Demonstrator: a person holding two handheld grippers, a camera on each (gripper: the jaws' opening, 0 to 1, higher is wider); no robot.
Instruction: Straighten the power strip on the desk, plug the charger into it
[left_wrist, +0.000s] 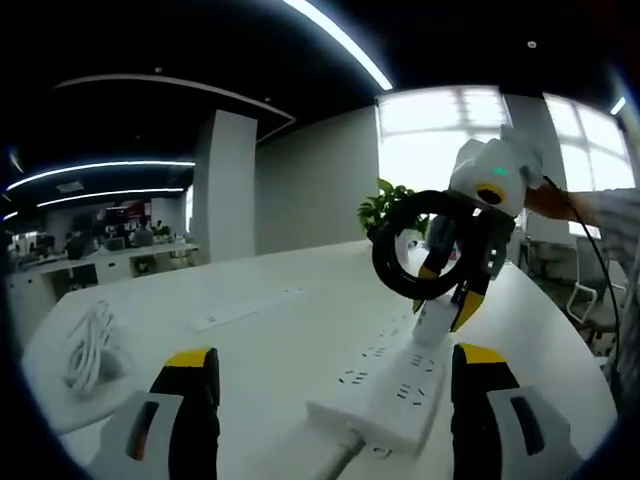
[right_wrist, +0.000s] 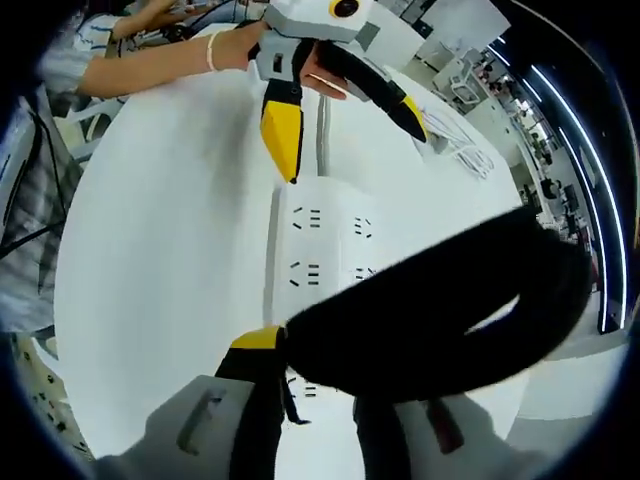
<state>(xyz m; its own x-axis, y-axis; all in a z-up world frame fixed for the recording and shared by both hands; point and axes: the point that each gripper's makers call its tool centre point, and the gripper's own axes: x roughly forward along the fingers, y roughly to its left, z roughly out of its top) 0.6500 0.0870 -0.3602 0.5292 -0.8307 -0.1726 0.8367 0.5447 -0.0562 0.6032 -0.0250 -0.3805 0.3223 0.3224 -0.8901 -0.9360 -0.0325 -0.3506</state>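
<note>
While my right tongs (left_wrist: 452, 290) hold the white block charger (left_wrist: 433, 322) pinched between their yellow-tipped fingers, its thick black coiled cable (left_wrist: 405, 245) looping up over them, I see the main risk as the prongs missing the slots: in the right gripper view that glossy rubbery coil (right_wrist: 440, 320) lies across most of the strip, so I would be lowering nearly blind. The charger looks to be at or just above the far end of the long white plastic power strip (left_wrist: 385, 390), though I cannot tell whether its pins are seated. My left tongs (left_wrist: 330, 400) stand open and empty, jaws either side of the strip's near end, not clearly touching it; the right gripper view shows them (right_wrist: 345, 125) spread above that end, where the grey cord leaves it. If I push down with nothing bracing the strip, its smooth hard casing could skate or pivot on the slick white table (left_wrist: 250, 330), spoiling the alignment. The stiff cable's spring could also twist the charger in my grip. A loose bundle of white cable (left_wrist: 90, 350) lies well apart on the table's left.
</note>
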